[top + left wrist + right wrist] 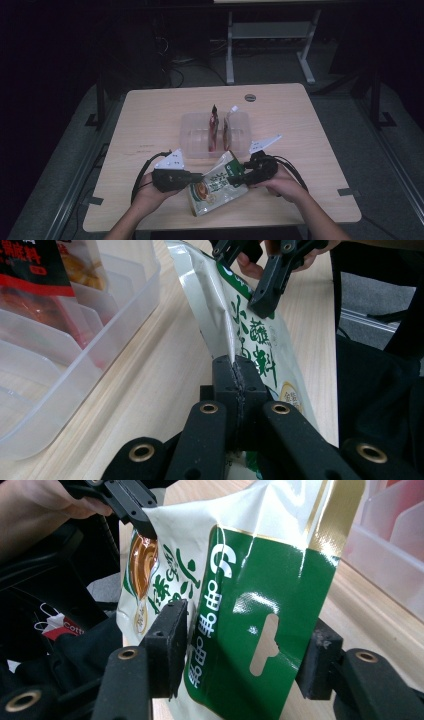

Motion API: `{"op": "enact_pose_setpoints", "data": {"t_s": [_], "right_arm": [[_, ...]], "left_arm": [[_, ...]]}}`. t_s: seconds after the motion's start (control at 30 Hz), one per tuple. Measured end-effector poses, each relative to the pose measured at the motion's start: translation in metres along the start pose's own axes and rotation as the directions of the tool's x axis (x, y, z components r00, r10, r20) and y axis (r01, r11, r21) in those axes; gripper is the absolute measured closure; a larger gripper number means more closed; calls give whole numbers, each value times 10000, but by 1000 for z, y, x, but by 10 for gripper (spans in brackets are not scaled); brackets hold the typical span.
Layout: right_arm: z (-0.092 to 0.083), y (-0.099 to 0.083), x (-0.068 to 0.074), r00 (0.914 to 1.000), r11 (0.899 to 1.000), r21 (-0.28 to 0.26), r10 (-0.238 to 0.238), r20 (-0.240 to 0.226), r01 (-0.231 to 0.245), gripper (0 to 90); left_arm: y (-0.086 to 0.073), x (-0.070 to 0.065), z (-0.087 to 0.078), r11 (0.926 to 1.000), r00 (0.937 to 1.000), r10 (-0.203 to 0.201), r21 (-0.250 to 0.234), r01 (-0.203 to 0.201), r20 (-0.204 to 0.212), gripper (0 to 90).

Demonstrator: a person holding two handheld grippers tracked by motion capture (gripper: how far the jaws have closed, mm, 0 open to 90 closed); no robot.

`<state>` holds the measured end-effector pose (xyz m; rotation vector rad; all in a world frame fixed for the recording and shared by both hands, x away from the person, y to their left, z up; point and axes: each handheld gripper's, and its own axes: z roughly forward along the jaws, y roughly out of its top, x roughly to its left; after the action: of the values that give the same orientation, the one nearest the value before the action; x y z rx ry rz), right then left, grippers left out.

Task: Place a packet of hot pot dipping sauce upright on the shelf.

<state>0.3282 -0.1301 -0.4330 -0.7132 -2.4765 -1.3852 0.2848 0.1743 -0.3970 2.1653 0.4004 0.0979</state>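
Left gripper view shows my left gripper point(235, 371) clamped on the green pouch point(255, 347) near the tabletop's front edge, so I close the right gripper's point(245, 650) half-open jaws squarely on its top.

High view: fixed above the person's side, facing forward and down; takes in the whole worktop point(150, 115), floor and a far table frame beyond. Distant, things small

Left gripper view: rides low on the left hand-held gripper point(235, 372), looks along its jaws, just above the worktop surface. Very near the green-and-white pouch point(260, 350); clear tray point(115, 315) at left edge; right hand-held gripper point(262, 297) farther off at top

Right gripper view: rides on the right hand-held gripper point(245, 645), facing back toward the left one point(137, 522). Pouch close up

Shared by all three: pouch, tray point(192, 135), worktop wood
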Motion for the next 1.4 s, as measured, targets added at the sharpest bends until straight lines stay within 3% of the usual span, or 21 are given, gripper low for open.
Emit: {"op": "enact_pose_setpoints", "data": {"t_s": [0.37,0.63,0.87,0.97,1.03,1.13,1.3,1.4], "right_arm": [[-4,-1,-1,9997,9997,-152,175,-188,-178,678],[-2,-1,2,9993,9995,-120,-295,-248,292,854],[-4,0,4,9981,9982,-122,-584,-172,582,898],[-3,-1,5,9969,9969,63,-778,-87,778,900],[-3,-1,5,9971,9970,138,-757,-83,758,900],[-4,-1,5,9971,9971,78,-752,-85,753,900],[-5,0,7,9965,9966,-30,-826,-134,825,900],[-6,2,10,9952,9954,-171,-950,-246,946,900]], "left_arm": [[-3,5,-2,9998,9997,-175,-127,172,-187,900],[-5,9,-1,9996,9993,-239,-176,234,-283,900],[-8,13,1,9993,9983,-333,-168,326,-480,852],[-8,17,-5,9960,9954,-657,-659,611,-704,762],[-8,19,-11,9950,9946,-702,-768,643,-759,764],[-8,17,-12,9971,9964,-589,-526,557,-610,897],[-10,15,3,9977,9966,-440,481,474,-694,898],[-11,17,10,9954,9962,-438,823,500,-757,897]]}}
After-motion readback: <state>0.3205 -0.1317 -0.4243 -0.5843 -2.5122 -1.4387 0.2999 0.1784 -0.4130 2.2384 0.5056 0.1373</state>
